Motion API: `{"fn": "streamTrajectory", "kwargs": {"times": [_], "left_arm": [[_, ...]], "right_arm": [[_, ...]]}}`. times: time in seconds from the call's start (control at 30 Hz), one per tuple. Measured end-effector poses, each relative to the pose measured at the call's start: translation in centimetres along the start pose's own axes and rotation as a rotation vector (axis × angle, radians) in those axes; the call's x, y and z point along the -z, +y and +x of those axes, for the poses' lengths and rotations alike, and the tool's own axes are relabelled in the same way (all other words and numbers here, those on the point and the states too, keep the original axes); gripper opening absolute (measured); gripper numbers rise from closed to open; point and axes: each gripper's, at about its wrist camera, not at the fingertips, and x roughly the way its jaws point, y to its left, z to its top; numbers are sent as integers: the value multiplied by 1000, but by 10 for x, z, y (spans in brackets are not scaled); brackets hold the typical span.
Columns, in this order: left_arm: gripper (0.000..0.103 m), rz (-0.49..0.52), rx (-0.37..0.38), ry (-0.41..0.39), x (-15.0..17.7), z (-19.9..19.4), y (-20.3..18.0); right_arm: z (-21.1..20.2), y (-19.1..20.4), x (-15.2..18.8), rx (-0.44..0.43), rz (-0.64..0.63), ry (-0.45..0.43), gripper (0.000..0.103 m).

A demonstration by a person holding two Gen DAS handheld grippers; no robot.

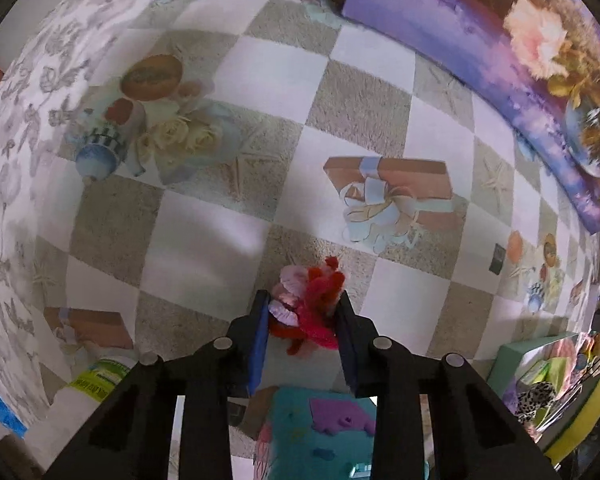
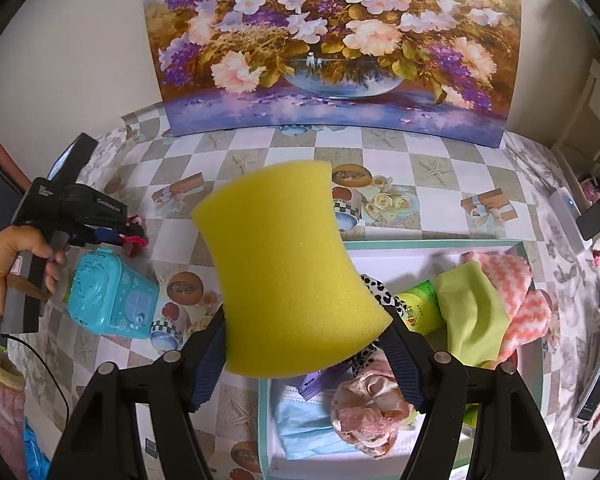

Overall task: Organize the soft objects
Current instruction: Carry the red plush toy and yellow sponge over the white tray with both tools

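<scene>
One yellow hourglass-shaped foam sponge (image 2: 290, 268) sits clamped between the blue-padded fingers of the right tool (image 2: 304, 354), raised above the bench (image 2: 440, 168) and overlapping the left edge of the white box with a teal rim (image 2: 432, 245). In the left wrist view the same sponge (image 1: 580, 420) shows at 4 o'clock, beside the box (image 1: 512, 364).

One tuft of red and pink fuzzy pipe-cleaner material with pale paper frills (image 1: 308, 304) is pinched in the left tool (image 1: 302, 320), fingers narrow around it, held above the checkered, print-covered bench (image 1: 260, 80). From the right wrist view, the left tool (image 2: 134, 236) is at 9 o'clock, gripped by one bare hand (image 2: 8, 268), the red tuft (image 2: 134, 240) at its tips.

Inside the box, counted:
- one lime-green cloth (image 2: 472, 308)
- one coral-and-white zigzag knit cloth (image 2: 516, 300)
- one leopard-print fabric piece (image 2: 380, 292)
- one pale blue face mask (image 2: 308, 428)
- one crumpled pink-beige fabric (image 2: 368, 408)
- one green-labelled bottle (image 2: 420, 304)

Outside the box:
- one turquoise plastic toy case (image 2: 112, 300) lies on the bench at 9 o'clock, just below the left tool; it appears at 6 o'clock in the left wrist view (image 1: 320, 432)
- one floral painting (image 2: 332, 40) stands at 12 o'clock against the wall
</scene>
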Motion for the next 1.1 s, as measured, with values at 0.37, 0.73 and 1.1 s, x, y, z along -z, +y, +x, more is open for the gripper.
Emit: {"fn": "streamTrajectory", "kwargs": {"times": [0.37, 0.73, 1.1], "left_arm": [[32, 25, 77, -231, 44, -116, -9], [32, 136, 304, -329, 154, -130, -76], [32, 298, 305, -209, 232, -69, -154]], "right_arm": [[-18, -17, 6, 0, 39, -29, 74], [-35, -57, 30, 20, 75, -25, 74], [-18, -103, 68, 25, 170, 66, 74]]}}
